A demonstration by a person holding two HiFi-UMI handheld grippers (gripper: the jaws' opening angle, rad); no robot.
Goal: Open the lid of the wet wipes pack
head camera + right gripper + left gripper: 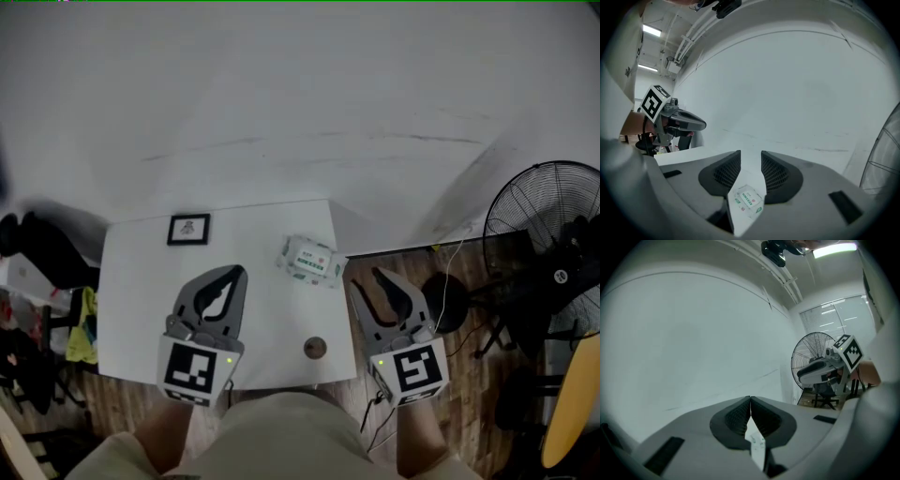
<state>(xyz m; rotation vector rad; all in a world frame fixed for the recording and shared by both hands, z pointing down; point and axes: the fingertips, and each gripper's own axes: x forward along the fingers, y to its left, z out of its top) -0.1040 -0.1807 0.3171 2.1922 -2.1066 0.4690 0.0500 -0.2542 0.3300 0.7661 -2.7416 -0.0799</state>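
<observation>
The wet wipes pack [311,261], white with green print, lies flat near the table's far right corner. My left gripper [240,273] hovers over the table to the pack's left, jaws shut with nothing between them; in its own view the tips meet [750,401] and a sliver of the pack [757,447] shows below. My right gripper [367,279] is just right of the pack at the table's edge, jaws open and empty. Through their gap [751,157] the pack [746,201] lies ahead, apart from the pads.
The white table [141,319] also carries a small black-framed card [188,229] at the far left and a round brown object [315,349] near the front edge. A standing fan [548,234] and cables stand on the wooden floor to the right. A white wall rises behind.
</observation>
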